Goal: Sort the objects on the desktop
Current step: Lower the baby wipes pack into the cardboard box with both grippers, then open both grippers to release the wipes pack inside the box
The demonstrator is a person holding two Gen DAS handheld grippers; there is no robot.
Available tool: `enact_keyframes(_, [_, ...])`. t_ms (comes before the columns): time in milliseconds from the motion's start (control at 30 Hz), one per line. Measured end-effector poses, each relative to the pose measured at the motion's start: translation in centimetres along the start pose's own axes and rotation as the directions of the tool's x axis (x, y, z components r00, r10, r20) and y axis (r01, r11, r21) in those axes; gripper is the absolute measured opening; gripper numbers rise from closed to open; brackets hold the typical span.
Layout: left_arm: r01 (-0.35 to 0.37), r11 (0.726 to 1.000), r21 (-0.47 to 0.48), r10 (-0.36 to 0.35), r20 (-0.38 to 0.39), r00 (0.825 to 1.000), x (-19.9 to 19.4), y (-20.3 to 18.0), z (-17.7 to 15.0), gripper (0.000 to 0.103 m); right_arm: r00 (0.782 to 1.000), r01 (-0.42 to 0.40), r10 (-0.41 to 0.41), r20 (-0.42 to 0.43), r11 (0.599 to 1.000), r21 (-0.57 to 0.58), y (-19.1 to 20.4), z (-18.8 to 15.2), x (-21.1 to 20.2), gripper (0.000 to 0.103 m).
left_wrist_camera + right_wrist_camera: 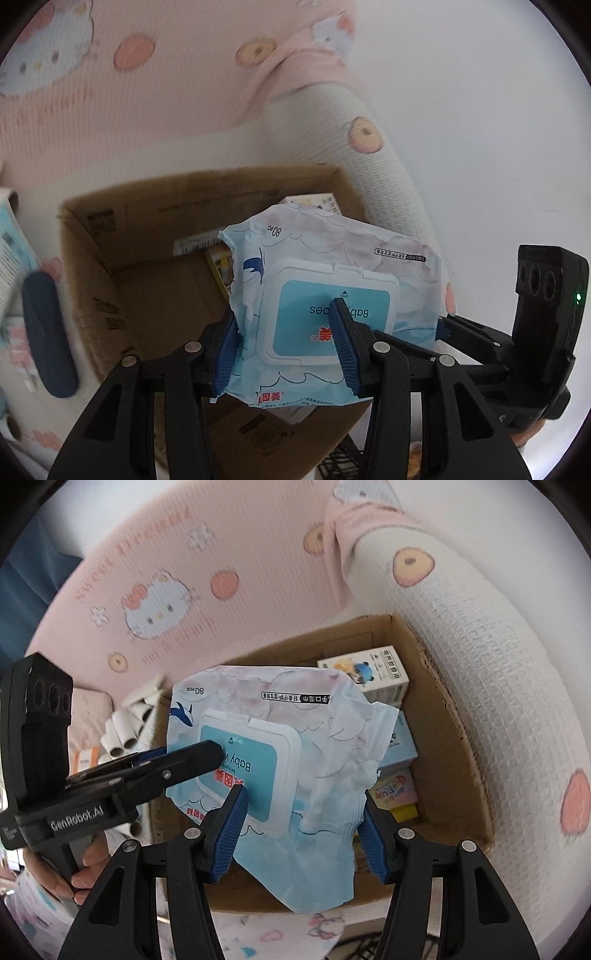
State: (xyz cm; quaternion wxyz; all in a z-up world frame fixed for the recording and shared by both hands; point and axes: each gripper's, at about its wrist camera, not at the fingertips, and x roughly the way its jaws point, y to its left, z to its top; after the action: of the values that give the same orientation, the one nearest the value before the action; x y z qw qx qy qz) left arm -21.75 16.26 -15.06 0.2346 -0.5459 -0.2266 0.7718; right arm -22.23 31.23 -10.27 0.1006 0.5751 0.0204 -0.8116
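Note:
A pale blue baby wipes pack (332,240) with a white flip lid hangs over an open cardboard box (92,258). My left gripper (284,343) is shut on its left part, one blue pad on the lid and the other behind the pack's edge. In the right wrist view the same pack (258,690) is clamped by my right gripper (301,830), shut on its crumpled right half. The left gripper (177,757) reaches in from the left there, above the box (461,757). The right gripper's body (535,332) shows at the right of the left wrist view.
Several small cartons lie in the box, among them a white one (369,672) and a blue one (400,742). Cardboard tubes (125,723) lie left of the box, and a dark blue case (48,332) too. A white rolled cushion (480,646) runs along the box's right side. A hand (74,878) holds the left gripper.

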Motion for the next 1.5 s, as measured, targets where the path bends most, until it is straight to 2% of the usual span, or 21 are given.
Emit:
enact_keyframes(333, [-0.015, 0.999, -0.043, 0.009, -0.13, 0.991, 5.1, -0.2, 0.0, 0.051, 0.982, 0.059, -0.058, -0.18, 0.998, 0.003, -3.2, 1.8, 3.4, 0.056])
enact_keyframes(467, [-0.015, 0.997, -0.075, 0.001, -0.188, 0.982, 7.2, -0.1, -1.0, 0.051, 0.957, 0.092, -0.088, -0.276, 0.996, 0.004, -4.7, 1.7, 5.1, 0.056])
enact_keyframes(600, [-0.001, 0.987, -0.159, -0.035, -0.225, 0.974, 9.2, 0.8, -2.1, 0.051, 0.936, 0.134, -0.131, -0.327, 0.991, -0.013, -5.6, 1.5, 6.6, 0.056])
enact_keyframes(800, [0.0, 0.977, -0.211, -0.053, -0.246, 0.968, 10.6, 1.7, -2.9, 0.051, 0.915, 0.154, -0.148, -0.376, 0.988, -0.014, -6.6, 1.3, 8.4, 0.056])
enact_keyframes(967, [0.001, 0.974, -0.225, -0.058, -0.245, 0.968, 10.5, 2.1, -3.2, 0.051, 0.912, 0.159, -0.151, -0.381, 0.987, -0.011, -6.9, 1.5, 8.8, 0.057])
enact_keyframes(1100, [-0.035, 0.972, -0.231, -0.026, -0.256, 0.966, 10.4, 2.4, -3.5, 0.051, 0.895, 0.225, -0.228, -0.384, 0.973, -0.053, -6.6, 1.8, 8.8, 0.057])
enact_keyframes(1200, [-0.03, 0.974, -0.225, -0.031, -0.263, 0.964, 10.3, 2.1, -3.6, 0.051, 0.877, 0.307, -0.324, -0.356, 0.946, -0.104, -6.1, 2.2, 8.0, 0.057])
enact_keyframes(1267, [-0.049, 0.976, -0.214, -0.01, -0.269, 0.963, 10.2, 2.1, -3.7, 0.05, 0.881, 0.314, -0.334, -0.335, 0.943, -0.112, -5.8, 2.5, 7.3, 0.057])
enact_keyframes(1300, [-0.061, 0.977, -0.204, 0.002, -0.278, 0.961, 10.3, 2.1, -3.9, 0.048, 0.894, 0.294, -0.313, -0.321, 0.95, -0.107, -5.6, 2.7, 6.9, 0.057])
enact_keyframes(1367, [-0.081, 0.971, -0.223, 0.012, -0.292, 0.956, 10.4, 2.6, -4.3, 0.041, 0.92, 0.232, -0.243, -0.307, 0.97, -0.073, -5.5, 3.0, 6.7, 0.057])
enact_keyframes(1433, [-0.079, 0.967, -0.244, 0.0, -0.308, 0.952, 10.5, 3.1, -4.5, 0.036, 0.935, 0.172, -0.174, -0.308, 0.985, -0.034, -5.5, 3.0, 7.1, 0.055])
enact_keyframes(1467, [-0.072, 0.967, -0.242, -0.005, -0.303, 0.953, 10.3, 3.2, -4.6, 0.028, 0.94, 0.158, -0.158, -0.303, 0.987, -0.025, -5.6, 3.0, 7.4, 0.046])
enact_keyframes(1500, [-0.087, 0.97, -0.227, 0.019, -0.288, 0.957, 10.0, 3.1, -4.5, 0.023, 0.94, 0.157, -0.155, -0.305, 0.987, -0.02, -5.2, 3.5, 8.1, 0.032])
